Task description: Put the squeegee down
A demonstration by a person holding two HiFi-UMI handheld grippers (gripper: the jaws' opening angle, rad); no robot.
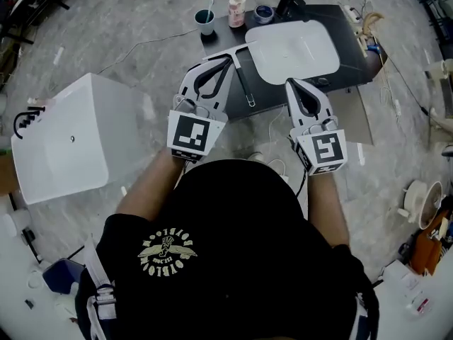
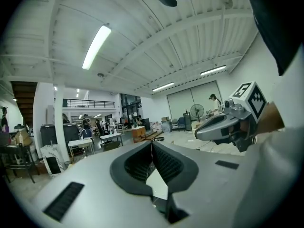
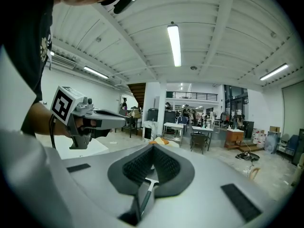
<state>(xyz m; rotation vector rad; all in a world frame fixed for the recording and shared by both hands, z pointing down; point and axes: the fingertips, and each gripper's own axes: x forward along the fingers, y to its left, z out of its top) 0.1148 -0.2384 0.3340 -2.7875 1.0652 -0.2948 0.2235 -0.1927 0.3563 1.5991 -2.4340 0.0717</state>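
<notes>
The squeegee (image 1: 241,76), a T-shaped tool with a dark handle, lies flat on the black table (image 1: 343,48), its blade at the far end. My left gripper (image 1: 228,62) hovers just left of its blade, shut and empty; its pads meet at the tip in the left gripper view (image 2: 152,144). My right gripper (image 1: 294,83) hangs to the right, over the near edge of a white tray (image 1: 294,52), also shut and empty (image 3: 153,148). Through the slot behind the right gripper's pads the squeegee (image 3: 145,194) shows below. Neither gripper touches it.
A cup (image 1: 205,21), a small bottle (image 1: 236,9) and a blue jar (image 1: 263,13) stand at the table's far edge. A large white box (image 1: 71,137) sits on the floor to the left. Cables and clutter lie on the floor at the right.
</notes>
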